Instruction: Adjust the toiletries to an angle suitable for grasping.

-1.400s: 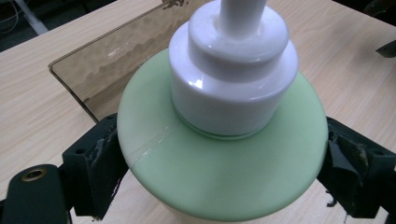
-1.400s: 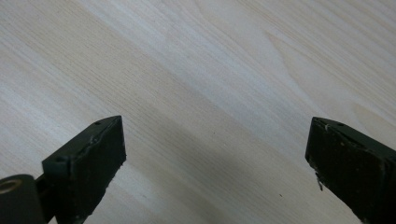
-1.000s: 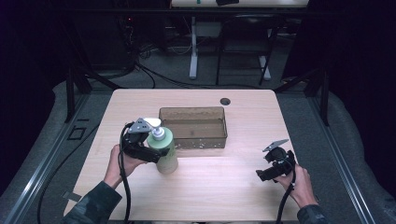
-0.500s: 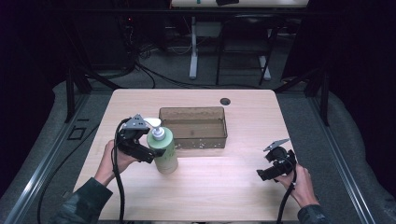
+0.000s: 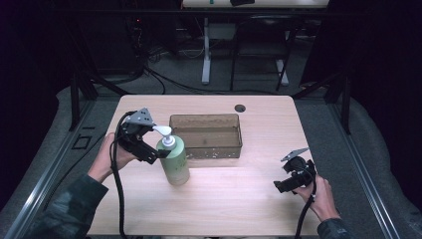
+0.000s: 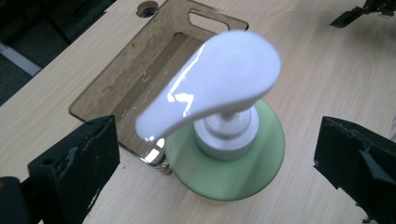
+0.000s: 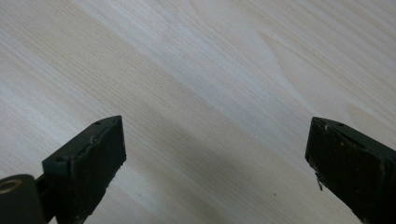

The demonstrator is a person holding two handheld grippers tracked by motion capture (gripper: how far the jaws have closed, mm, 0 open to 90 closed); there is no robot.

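Fingers of the left gripper (image 6: pixel 217 179) are spread wide around the bottle (image 5: pixel 174 160), gripping nothing; the right gripper (image 5: pixel 288 182), also wide open, idles. Closing on the bottle is probably called for next.

Table: I see a light wood-grain top (image 5: pixel 259 199) with rounded corners and a round cable hole (image 5: pixel 240 108) near its far edge.
Floor: grey, with dark cables (image 5: pixel 169 82) trailing across it beyond the table.
Furniture: a second desk on a white leg (image 5: pixel 205 55) stands farther back.
Sides: dark metal rails (image 5: pixel 45 169) flank me.
Light: dim room, table brightest.
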